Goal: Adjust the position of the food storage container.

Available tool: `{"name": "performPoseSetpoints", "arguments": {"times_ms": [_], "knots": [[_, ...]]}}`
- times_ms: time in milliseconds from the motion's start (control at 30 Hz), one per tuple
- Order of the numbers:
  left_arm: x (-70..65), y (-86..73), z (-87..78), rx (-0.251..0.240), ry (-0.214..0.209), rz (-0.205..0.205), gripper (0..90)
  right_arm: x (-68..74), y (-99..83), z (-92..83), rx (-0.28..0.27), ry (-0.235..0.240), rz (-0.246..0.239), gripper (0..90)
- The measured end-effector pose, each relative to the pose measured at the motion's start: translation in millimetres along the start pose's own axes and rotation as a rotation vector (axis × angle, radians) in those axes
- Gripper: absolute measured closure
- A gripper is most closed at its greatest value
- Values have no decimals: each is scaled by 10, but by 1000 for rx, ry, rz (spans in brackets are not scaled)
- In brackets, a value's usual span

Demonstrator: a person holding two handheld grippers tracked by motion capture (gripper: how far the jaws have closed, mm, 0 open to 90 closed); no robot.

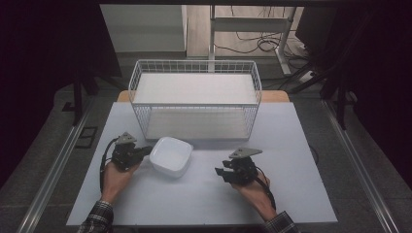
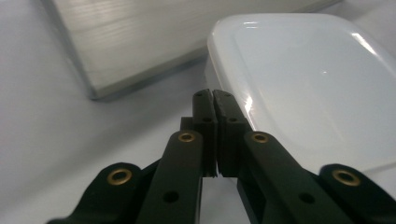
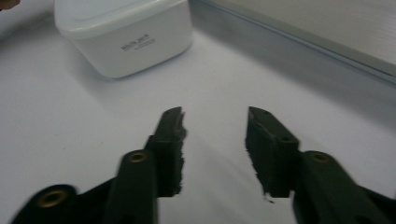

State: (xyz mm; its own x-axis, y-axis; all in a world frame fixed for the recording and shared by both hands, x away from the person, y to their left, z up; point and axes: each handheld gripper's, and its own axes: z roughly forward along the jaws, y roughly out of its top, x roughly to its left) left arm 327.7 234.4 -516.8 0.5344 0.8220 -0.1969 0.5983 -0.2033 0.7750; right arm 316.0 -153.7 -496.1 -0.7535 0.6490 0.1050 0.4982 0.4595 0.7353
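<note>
A white square container (image 1: 170, 156) with rounded corners sits on the pale table, just in front of the wire basket. My left gripper (image 1: 144, 151) is at its left edge, jaws pressed together. In the left gripper view the left gripper (image 2: 212, 95) is shut with nothing between its pads, right beside the container's glossy rim (image 2: 303, 79). My right gripper (image 1: 221, 172) stands open to the right of the container, apart from it. In the right gripper view the right gripper (image 3: 215, 116) holds nothing, and the container (image 3: 126, 37) stands farther off at upper left, small print on its side.
A white wire basket (image 1: 194, 73) with two flat shelves stands at the back middle of the table (image 1: 291, 194). Its base board (image 2: 130, 42) lies close to both grippers (image 3: 303, 32). Open table surface lies to the right and front. Dark floor and cables lie beyond.
</note>
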Motion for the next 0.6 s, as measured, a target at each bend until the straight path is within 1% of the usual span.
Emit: {"name": "performPoseSetpoints", "arguments": {"times_ms": [33, 67, 100, 133, 167, 200, 233, 267, 300, 333, 367, 400, 433, 500, 533, 567, 600], "knots": [[-37, -1, 16, 5, -25, -7, 896, 10, 17, 35, 14, 15, -3, 667], [-37, -1, 16, 5, -25, -7, 897, 21, 30, 68, 25, 27, -7, 698], [-66, 2, 25, 8, -33, -4, 897, 21, 30, 68, 25, 27, -7, 698], [-96, 5, 36, 11, -41, 3, 898, 31, 44, 95, 33, 32, -13, 731], [-156, 10, 55, 16, -51, 8, 898, 36, 73, 139, 37, 47, -16, 780], [-156, 10, 55, 16, -51, 8, 898, 32, 83, 155, 34, 45, -16, 797], [-225, 14, 78, 20, -66, 19, 898, 19, 100, 179, 27, 38, -9, 819], [-225, 14, 78, 20, -66, 19, 898, 19, 100, 179, 27, 38, -9, 819], [-293, 17, 102, 23, -75, 28, 898, -27, 120, 218, 18, 32, 17, 859], [-333, 20, 117, 26, -86, 32, 898, -46, 125, 236, 13, 33, 29, 873], [-333, 20, 117, 26, -86, 32, 897, -46, 125, 236, 13, 33, 29, 873], [-394, 28, 144, 28, -100, 38, 898, -97, 143, 274, 8, 29, 49, 888], [-394, 28, 144, 28, -100, 38, 898, -97, 143, 274, 8, 29, 49, 888], [-445, 39, 179, 31, -126, 38, 897, -139, 163, 307, 2, 21, 55, 889], [-477, 57, 228, 35, -133, 45, 896, -170, 178, 330, -1, 21, 67, 889], [-477, 57, 228, 35, -133, 45, 895, -170, 178, 330, -1, 21, 67, 889], [-484, 77, 270, 43, -106, 59, 890, -204, 192, 370, -4, 21, 76, 889]]}}
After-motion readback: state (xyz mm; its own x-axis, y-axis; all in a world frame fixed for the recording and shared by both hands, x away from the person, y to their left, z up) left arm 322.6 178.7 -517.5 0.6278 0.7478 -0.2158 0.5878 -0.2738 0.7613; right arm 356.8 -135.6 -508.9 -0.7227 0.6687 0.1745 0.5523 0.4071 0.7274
